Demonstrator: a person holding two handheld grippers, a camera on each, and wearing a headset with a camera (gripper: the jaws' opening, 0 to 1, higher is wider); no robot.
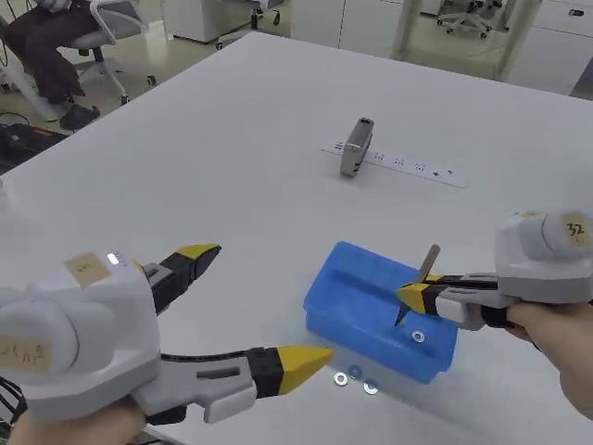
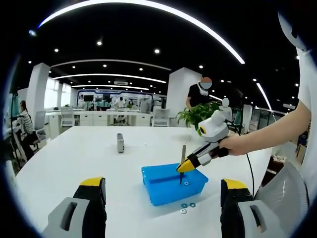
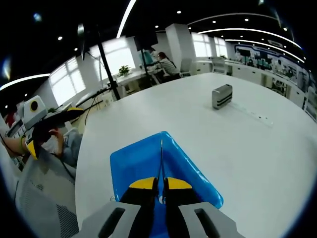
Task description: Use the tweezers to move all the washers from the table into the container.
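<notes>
The blue container [image 1: 363, 345] sits on the white table. One washer [image 1: 419, 336] lies inside it. Three washers [image 1: 357, 378] lie on the table just in front of its near wall, also seen as washers [image 2: 186, 206] in the left gripper view. My right gripper [image 1: 414, 295] is shut on the tweezers [image 1: 422, 278], whose tips point down into the container beside the inner washer. In the right gripper view the tweezers [image 3: 161, 158] rise from the closed jaws over the container [image 3: 133, 163]. My left gripper [image 1: 252, 304] hovers open to the left of the container, holding nothing.
A grey block [image 1: 356, 146] stands on a white power strip [image 1: 408, 165] further back on the table. Office chairs and a seated person [image 1: 42, 46] are beyond the table's far left edge. Another person [image 2: 199, 94] stands by a plant.
</notes>
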